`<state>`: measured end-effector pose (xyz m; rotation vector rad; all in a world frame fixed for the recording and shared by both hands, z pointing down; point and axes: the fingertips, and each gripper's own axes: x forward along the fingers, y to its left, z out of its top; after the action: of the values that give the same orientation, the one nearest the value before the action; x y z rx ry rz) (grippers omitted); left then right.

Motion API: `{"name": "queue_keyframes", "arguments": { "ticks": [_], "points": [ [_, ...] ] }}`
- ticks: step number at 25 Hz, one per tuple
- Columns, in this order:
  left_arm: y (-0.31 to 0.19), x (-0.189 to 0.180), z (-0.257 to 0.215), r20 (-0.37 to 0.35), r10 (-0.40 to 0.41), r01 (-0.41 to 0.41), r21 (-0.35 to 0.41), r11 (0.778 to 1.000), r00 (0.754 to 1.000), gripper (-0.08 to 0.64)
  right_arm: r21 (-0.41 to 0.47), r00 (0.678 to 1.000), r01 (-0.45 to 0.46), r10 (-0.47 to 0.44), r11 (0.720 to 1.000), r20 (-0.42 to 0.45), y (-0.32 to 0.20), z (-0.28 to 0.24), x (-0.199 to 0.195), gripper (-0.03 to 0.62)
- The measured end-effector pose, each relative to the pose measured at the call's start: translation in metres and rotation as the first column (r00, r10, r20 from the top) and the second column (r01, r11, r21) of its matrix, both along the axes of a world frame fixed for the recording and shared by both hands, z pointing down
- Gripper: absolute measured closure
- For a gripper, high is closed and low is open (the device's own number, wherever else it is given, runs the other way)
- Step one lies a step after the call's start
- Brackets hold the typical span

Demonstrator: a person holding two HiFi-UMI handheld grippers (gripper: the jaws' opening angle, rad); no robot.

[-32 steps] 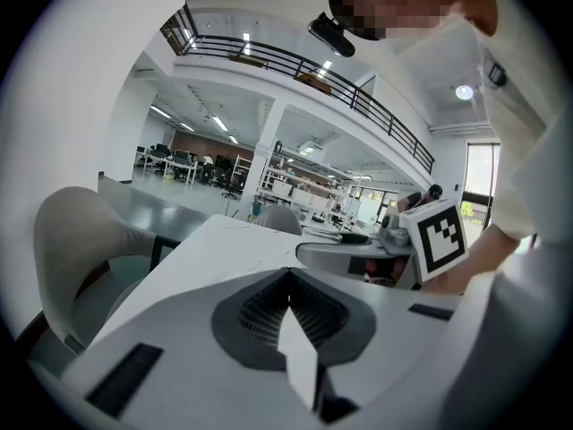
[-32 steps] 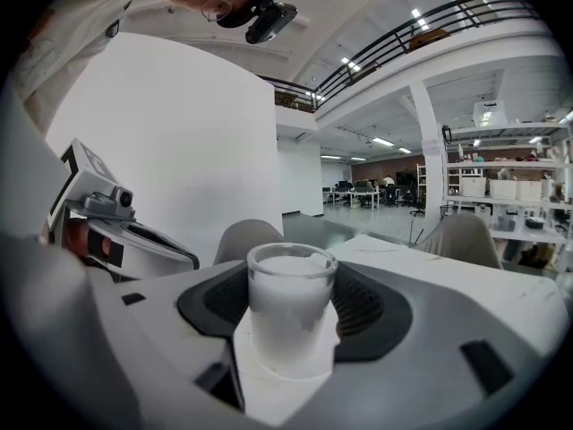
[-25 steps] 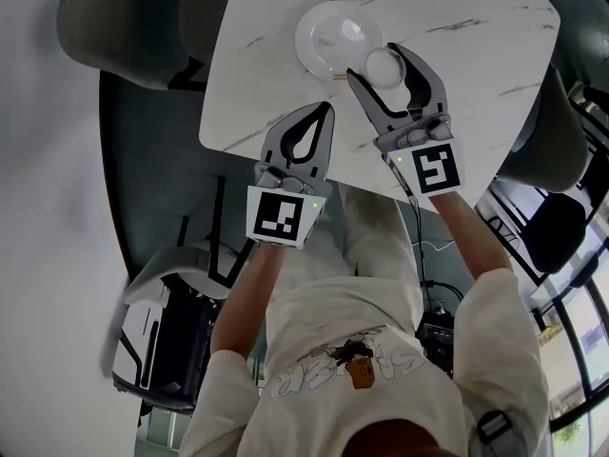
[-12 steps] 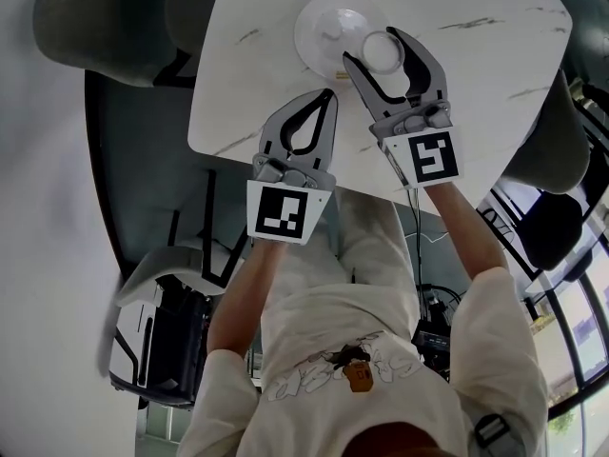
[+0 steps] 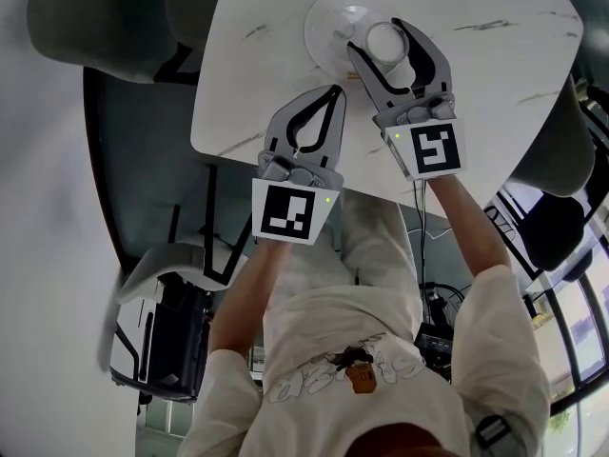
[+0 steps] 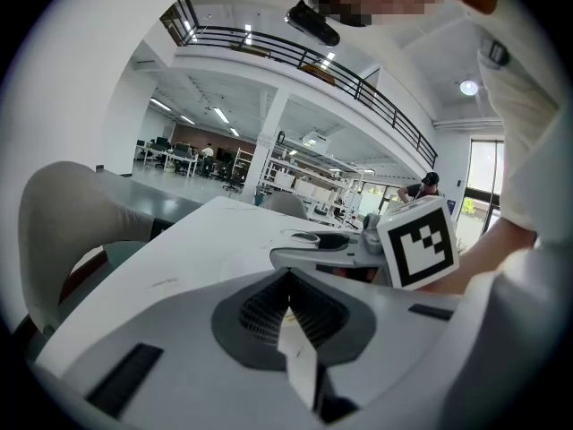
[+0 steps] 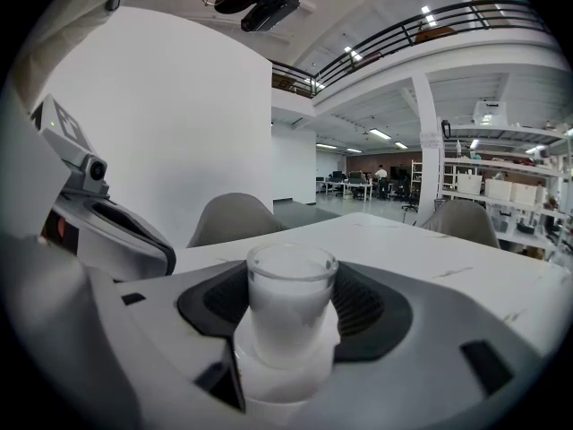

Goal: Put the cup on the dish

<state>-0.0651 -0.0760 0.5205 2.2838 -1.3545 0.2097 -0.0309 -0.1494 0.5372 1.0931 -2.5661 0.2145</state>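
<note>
A small white cup (image 5: 385, 39) sits between the jaws of my right gripper (image 5: 375, 36), which is shut on it. In the head view the cup overlaps the right rim of the round white dish (image 5: 335, 22) at the far side of the table. The right gripper view shows the cup (image 7: 291, 298) upright between the dark ribbed pads (image 7: 380, 310). How high it hangs above the table I cannot tell. My left gripper (image 5: 332, 90) is shut with nothing in it, over the table's near edge, to the left of and nearer than the right one. Its jaws (image 6: 288, 278) meet at the tips.
The white marble table (image 5: 476, 65) carries only the dish. Grey chairs stand at its left (image 5: 95, 12) and right (image 5: 550, 155). The right gripper's marker cube (image 6: 416, 243) shows in the left gripper view. An open hall with desks and shelving lies beyond.
The right gripper with the cup has edged a little closer to the dish. The left gripper has stayed shut in about the same place.
</note>
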Motion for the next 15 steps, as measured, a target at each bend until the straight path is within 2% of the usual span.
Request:
{"name": "queue_keyframes", "arguments": {
  "ticks": [15],
  "points": [
    [0.0028, 0.0041, 0.0082, -0.022, -0.018, 0.017, -0.016, 1.000, 1.000, 0.558, 0.036, 1.000, 0.018, -0.018, 0.999, -0.016, -0.0092, 0.0057, -0.0097, 0.322]
  ]
}}
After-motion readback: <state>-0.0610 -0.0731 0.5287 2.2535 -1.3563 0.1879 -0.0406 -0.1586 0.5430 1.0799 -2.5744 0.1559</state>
